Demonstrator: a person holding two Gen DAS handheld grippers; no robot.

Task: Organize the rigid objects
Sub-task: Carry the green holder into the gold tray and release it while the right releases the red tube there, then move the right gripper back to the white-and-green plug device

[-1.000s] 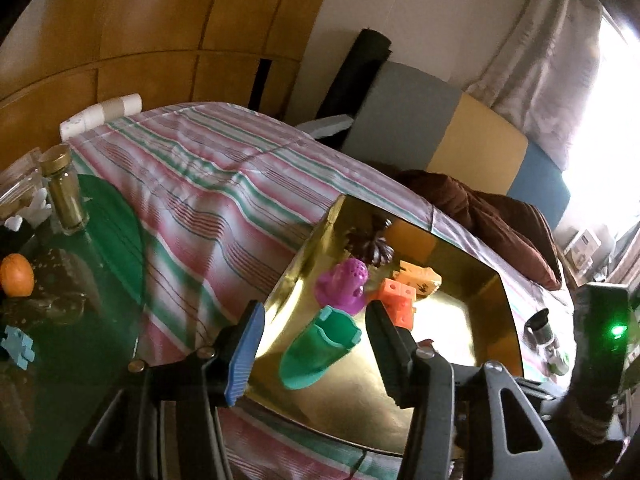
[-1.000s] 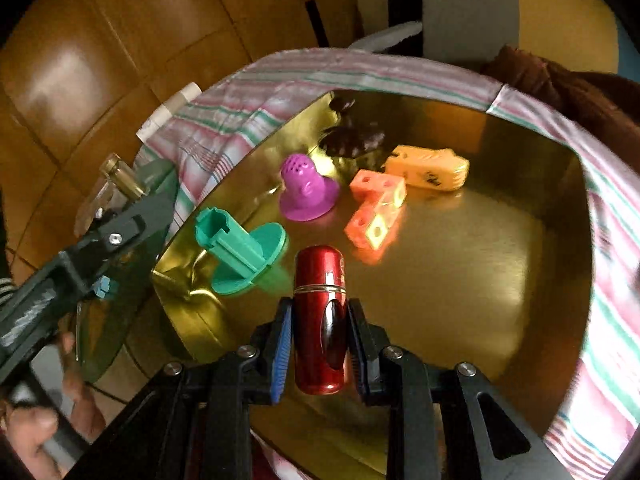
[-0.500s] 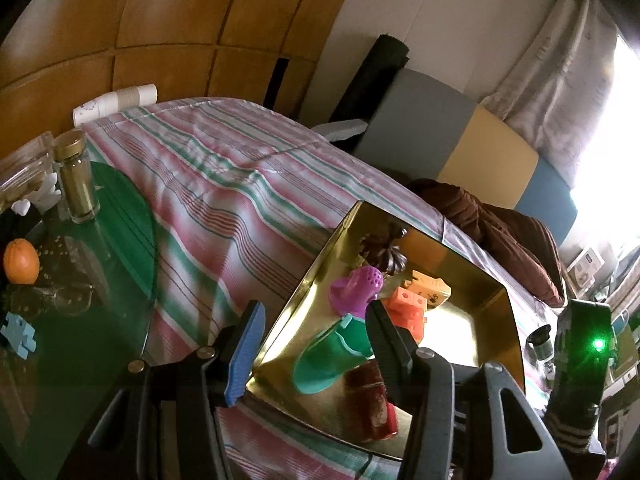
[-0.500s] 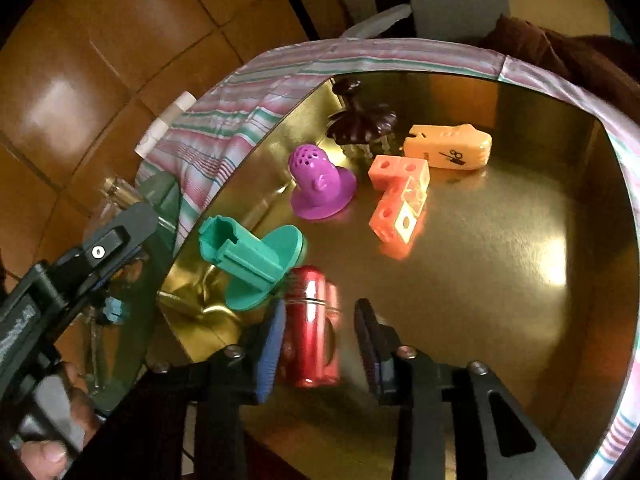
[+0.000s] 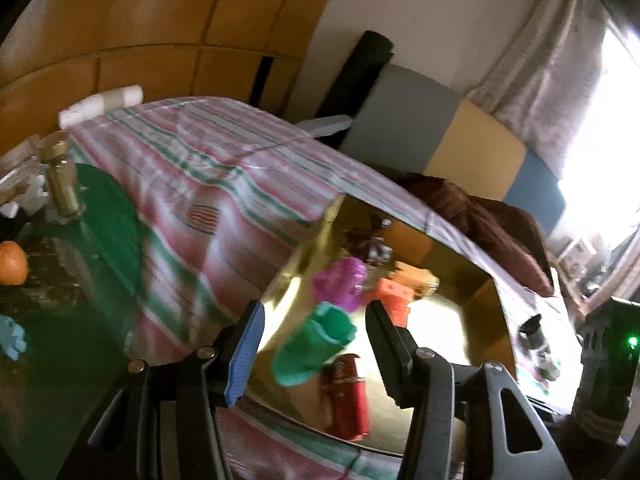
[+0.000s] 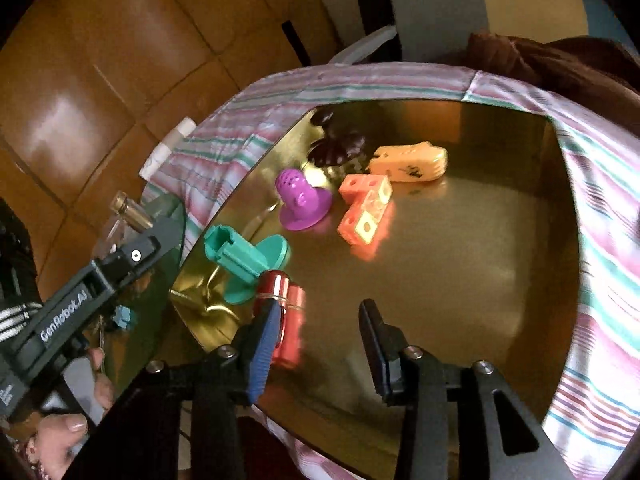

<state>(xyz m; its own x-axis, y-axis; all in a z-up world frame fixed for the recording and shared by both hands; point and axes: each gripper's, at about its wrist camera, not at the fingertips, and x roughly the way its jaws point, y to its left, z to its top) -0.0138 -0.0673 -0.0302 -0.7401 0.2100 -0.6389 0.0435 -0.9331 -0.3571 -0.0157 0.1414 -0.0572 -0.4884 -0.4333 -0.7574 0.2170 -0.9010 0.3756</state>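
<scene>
Right tool (image 6: pixel 318 322) wide open, empty, red cylinder (image 6: pixel 286 322) beside its blue-padded finger; left tool (image 5: pixel 316 344) open, empty.

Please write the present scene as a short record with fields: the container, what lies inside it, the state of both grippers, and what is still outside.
container: gold tray on striped cloth
inside tray: red cylinder, green piece, purple piece, orange blocks, yellow-orange piece, dark brown piece
right gripper: open, holds nothing, red cylinder beside its left finger
left gripper: open, empty
outside tray: glass jar, orange ball, blue puzzle piece
</scene>
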